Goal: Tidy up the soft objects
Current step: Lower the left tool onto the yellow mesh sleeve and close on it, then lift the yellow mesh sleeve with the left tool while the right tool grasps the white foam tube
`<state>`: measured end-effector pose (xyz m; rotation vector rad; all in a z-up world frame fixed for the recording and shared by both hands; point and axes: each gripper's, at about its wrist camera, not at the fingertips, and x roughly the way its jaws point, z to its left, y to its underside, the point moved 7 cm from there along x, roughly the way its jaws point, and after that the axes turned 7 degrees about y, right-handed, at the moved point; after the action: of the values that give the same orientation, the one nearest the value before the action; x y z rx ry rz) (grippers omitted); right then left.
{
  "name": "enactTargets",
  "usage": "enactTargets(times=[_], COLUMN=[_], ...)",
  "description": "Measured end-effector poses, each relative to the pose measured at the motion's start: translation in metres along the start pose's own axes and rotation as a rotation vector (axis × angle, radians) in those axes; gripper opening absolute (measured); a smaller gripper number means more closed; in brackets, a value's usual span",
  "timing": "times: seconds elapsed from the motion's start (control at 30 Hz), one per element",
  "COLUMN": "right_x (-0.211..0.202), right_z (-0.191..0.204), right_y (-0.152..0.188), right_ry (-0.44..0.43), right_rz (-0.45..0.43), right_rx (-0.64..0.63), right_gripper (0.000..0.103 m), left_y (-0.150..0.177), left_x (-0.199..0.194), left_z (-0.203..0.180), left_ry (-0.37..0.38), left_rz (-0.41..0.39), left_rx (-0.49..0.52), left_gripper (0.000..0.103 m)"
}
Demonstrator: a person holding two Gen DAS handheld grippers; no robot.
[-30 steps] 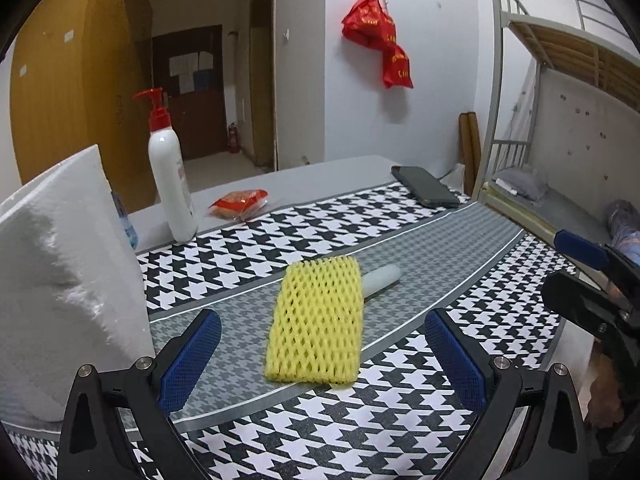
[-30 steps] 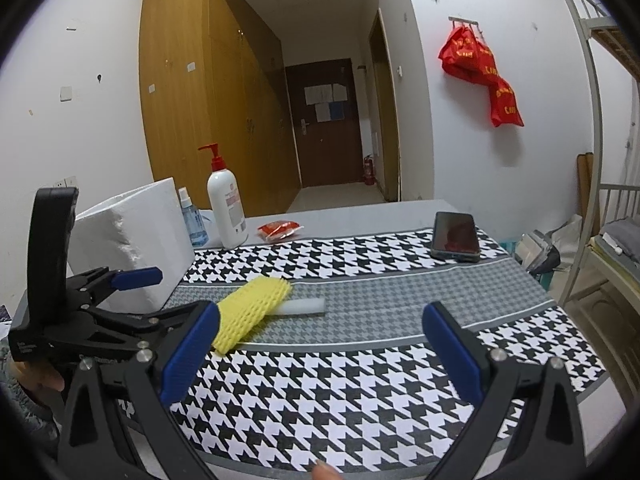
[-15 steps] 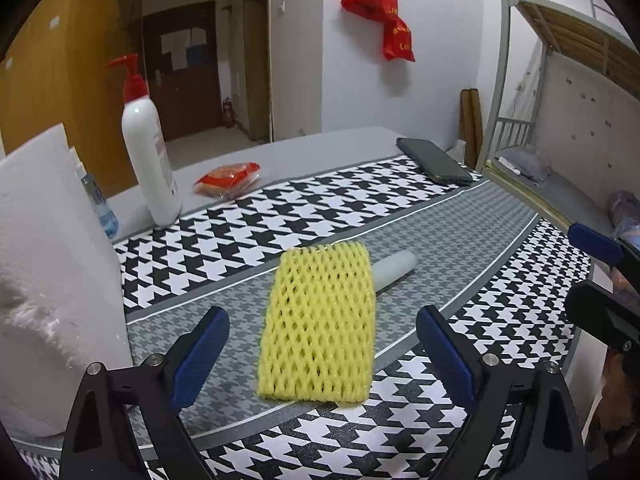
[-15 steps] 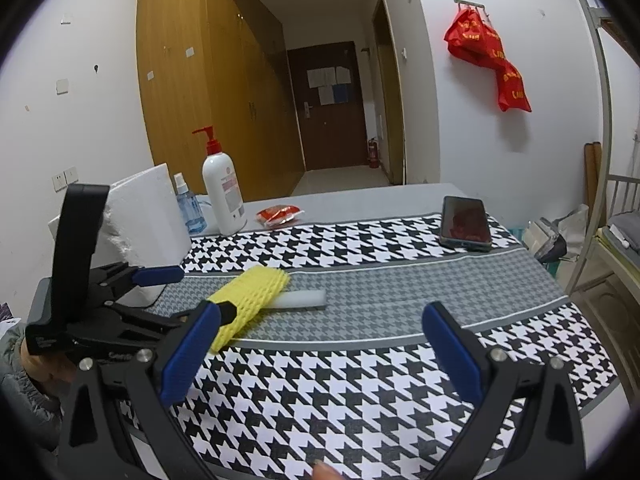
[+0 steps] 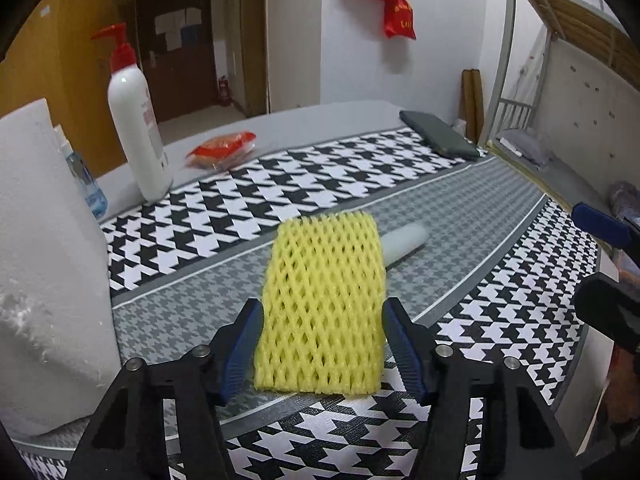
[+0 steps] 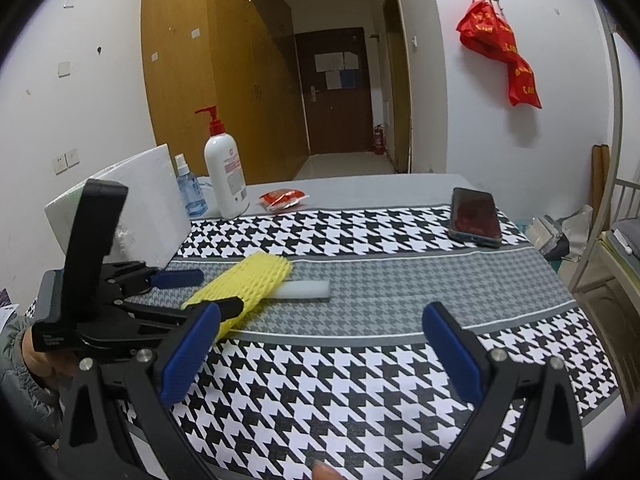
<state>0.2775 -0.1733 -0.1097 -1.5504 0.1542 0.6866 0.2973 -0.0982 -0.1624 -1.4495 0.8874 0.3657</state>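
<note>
the left gripper, jaws just closing around the yellow foam net, lines up along its long axis, pads touching its sides.

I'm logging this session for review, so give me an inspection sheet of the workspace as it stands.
Surface: table under a houndstooth cloth.
Job's things: yellow foam net lying flat, a white foam stick poking out from under its far end.
Clutter: pump bottle, spray bottle, red packet, phone, white foam block.
Grippers: left hand-held gripper has just been closing, pads at the net's two edges; right hand-held gripper open, nothing between.
Cables: nothing seen.
Surroundings: wardrobe, door, red bags on the wall, bunk bed.
</note>
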Motion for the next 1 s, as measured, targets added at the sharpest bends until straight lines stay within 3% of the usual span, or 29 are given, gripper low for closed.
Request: enactTargets(times=[0.2, 0.63, 1.0], right_x=[0.010, 0.020, 0.029], right_z=[0.008, 0.018, 0.023], right_y=[-0.002, -0.007, -0.009], right_ry=[-0.016, -0.035, -0.065], right_rz=[0.028, 0.062, 0.103], right_rx=[-0.021, -0.043, -0.091], right_gripper=[0.102, 0.102, 0.102], left_y=[0.005, 0.007, 0.004], left_x=[0.004, -0.005, -0.022], left_z=[0.003, 0.004, 0.009], left_ry=[-0.012, 0.024, 0.058], left_rz=[0.029, 0.011, -0.048], left_rx=[0.005, 0.006, -0.008], left_gripper=[0.050, 0.012, 0.010])
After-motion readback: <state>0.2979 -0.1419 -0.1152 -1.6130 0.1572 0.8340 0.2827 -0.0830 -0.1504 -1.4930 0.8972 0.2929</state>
